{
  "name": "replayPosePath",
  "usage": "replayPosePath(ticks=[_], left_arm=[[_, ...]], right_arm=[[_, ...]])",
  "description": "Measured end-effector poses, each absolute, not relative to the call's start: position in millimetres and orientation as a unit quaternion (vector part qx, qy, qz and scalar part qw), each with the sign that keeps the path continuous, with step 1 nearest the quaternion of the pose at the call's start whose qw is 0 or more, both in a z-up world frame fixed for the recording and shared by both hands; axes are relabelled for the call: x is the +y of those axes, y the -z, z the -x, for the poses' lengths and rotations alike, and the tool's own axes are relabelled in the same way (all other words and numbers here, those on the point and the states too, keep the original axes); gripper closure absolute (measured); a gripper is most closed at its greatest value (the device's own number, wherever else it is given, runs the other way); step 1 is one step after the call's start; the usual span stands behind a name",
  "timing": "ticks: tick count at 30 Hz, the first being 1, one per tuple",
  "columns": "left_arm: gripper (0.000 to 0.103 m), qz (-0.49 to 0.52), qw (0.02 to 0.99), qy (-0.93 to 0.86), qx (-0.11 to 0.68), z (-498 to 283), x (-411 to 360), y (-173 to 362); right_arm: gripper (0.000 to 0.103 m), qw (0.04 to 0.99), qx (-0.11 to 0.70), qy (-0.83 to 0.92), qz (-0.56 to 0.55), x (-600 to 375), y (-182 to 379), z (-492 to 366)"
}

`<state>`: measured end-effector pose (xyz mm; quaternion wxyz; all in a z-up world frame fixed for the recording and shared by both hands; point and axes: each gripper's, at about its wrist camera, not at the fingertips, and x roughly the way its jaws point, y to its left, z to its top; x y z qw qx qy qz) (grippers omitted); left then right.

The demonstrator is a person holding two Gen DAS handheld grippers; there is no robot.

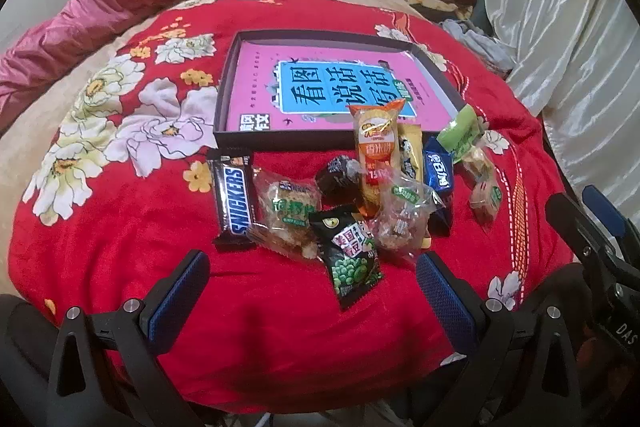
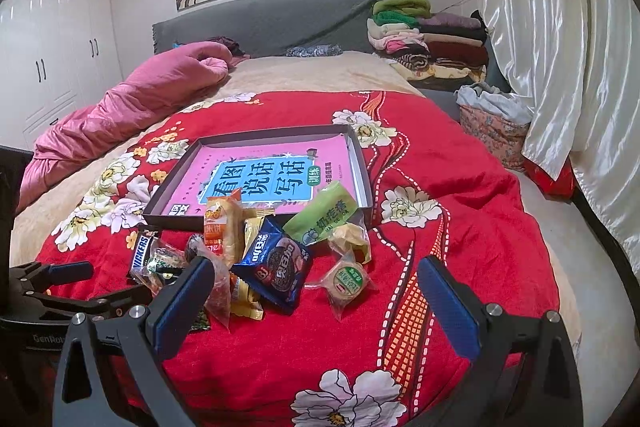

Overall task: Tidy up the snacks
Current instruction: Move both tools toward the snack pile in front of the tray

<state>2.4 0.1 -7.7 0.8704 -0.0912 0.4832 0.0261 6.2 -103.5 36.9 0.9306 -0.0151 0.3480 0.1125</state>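
Observation:
Several wrapped snacks lie in a loose pile on a red flowered blanket (image 1: 120,247), in front of a shallow dark box (image 1: 224,95) with a pink book (image 1: 256,83) inside. A Snickers bar (image 1: 234,201) is at the pile's left, a green pea packet (image 1: 352,259) nearest my left gripper (image 1: 312,291), which is open and empty. In the right wrist view, a blue Oreo pack (image 2: 276,267), a round clear-wrapped cake (image 2: 348,281) and a green packet (image 2: 320,213) lie just ahead of my right gripper (image 2: 316,299), open and empty. The box (image 2: 360,163) lies beyond.
The bed holds a pink duvet (image 2: 132,107) at far left, a stack of folded clothes (image 2: 428,43) by the grey headboard, and a fabric basket (image 2: 492,131) at right. White curtains (image 2: 560,47) hang along the right side. The right gripper shows at the left wrist view's right edge (image 1: 592,227).

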Motion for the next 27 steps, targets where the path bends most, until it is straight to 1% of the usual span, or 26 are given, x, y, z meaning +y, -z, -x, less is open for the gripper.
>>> replayPosePath(ticks=[6,8,10,12,14,15,24,26,27], left_arm=[[0.001,0.100,0.859,-0.021,0.501,-5.2,3.1,19.4],[0.006,0.110,0.854,-0.012,0.508,-7.0,3.2,23.9],[0.007,0.125,0.850,-0.004,0.511,-9.1,2.9,28.6],[0.016,0.130,0.847,0.001,0.515,-11.2,2.8,32.0],[0.030,0.136,0.843,0.010,0.521,-14.8,0.8,35.3],[0.031,0.142,0.840,0.016,0.523,-16.1,-0.7,36.7],[0.033,0.128,0.825,0.014,0.551,-29.7,-10.9,56.1],[0.033,0.123,0.824,0.011,0.553,-32.0,-13.0,59.3],[0.033,0.120,0.822,0.008,0.557,-33.3,-13.4,61.6]], right_arm=[[0.001,0.929,0.354,-0.109,0.008,-108.0,-35.4,-9.5],[0.001,0.927,0.362,-0.104,0.001,-111.7,-32.2,-13.5],[0.001,0.923,0.373,-0.097,-0.006,-113.5,-27.7,-18.5],[0.001,0.920,0.381,-0.092,-0.011,-116.5,-23.6,-24.8],[0.001,0.916,0.391,-0.086,-0.012,-118.7,-19.2,-31.3],[0.001,0.913,0.399,-0.084,-0.012,-119.6,-15.6,-35.0],[0.001,0.870,0.486,-0.071,-0.028,-131.2,26.7,-71.4],[0.002,0.864,0.497,-0.070,-0.033,-133.1,34.4,-76.4],[0.004,0.862,0.501,-0.069,-0.035,-133.7,37.7,-78.5]])
